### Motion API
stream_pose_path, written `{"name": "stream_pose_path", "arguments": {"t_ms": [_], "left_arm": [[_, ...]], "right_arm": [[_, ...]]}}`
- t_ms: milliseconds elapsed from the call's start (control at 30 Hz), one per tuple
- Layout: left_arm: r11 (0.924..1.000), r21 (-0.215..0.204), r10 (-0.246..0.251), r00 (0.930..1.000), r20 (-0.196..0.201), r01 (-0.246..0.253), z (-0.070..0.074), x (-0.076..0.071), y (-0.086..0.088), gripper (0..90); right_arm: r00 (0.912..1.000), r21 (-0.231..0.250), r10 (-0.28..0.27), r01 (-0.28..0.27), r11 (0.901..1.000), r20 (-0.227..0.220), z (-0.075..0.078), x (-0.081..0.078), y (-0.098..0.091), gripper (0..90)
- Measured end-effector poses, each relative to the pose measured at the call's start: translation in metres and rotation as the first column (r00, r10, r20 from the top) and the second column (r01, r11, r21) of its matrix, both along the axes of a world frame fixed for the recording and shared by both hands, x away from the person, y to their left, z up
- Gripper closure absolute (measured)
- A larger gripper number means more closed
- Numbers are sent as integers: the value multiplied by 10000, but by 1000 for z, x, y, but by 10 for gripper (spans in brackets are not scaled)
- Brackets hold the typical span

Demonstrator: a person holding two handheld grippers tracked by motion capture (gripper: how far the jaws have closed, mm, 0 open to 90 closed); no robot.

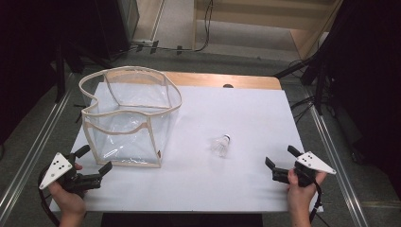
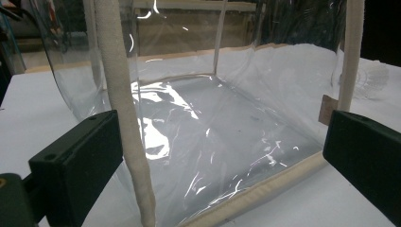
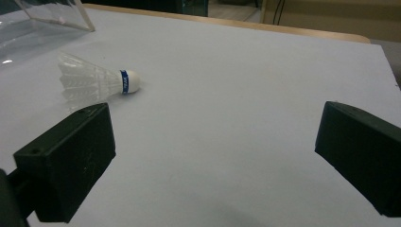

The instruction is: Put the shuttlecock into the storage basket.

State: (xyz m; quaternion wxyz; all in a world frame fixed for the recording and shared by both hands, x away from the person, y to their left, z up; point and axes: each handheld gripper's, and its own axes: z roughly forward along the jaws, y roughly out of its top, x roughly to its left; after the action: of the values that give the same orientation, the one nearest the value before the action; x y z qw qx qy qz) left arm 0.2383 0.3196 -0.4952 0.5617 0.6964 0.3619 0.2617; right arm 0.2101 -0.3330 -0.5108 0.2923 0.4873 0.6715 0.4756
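So far nothing is done: the shuttlecock (image 1: 221,145) lies on the desk (image 1: 246,118) at the clear bag's (image 1: 127,118) three o'clock, left tongs (image 1: 92,161) and right tongs (image 1: 279,158) both spread, empty.

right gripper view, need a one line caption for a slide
Open right gripper above the white table, its black jaws wide apart, a shuttlecock lying on its side ahead.

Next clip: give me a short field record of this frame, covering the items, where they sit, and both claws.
surface: white table top
bag: clear plastic bag with beige trim, standing open, table's left side
shuttlecock: white shuttlecock, lying on its side right of the bag, apart from it
left claw: left claw, jaws open, facing the bag's near corner, not gripping
right claw: right claw, jaws open, holding nothing, pointed toward the shuttlecock
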Motion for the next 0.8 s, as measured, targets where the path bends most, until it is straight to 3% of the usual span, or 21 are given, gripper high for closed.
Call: {"name": "stream_pose_path", "arguments": {"t_ms": [400, 800], "left_arm": [[10000, 33, 13, 10000, 1, -13, 0, -1, 0, 0], [10000, -2, 77, 10000, 31, -77, 0, -1, 0, 0]], "right_arm": [[9990, -74, 162, -159, 9998, 419, 17, -6, 11, 0], [9988, -98, 407, -405, 9991, 283, 25, -4, 22, 0]]}}
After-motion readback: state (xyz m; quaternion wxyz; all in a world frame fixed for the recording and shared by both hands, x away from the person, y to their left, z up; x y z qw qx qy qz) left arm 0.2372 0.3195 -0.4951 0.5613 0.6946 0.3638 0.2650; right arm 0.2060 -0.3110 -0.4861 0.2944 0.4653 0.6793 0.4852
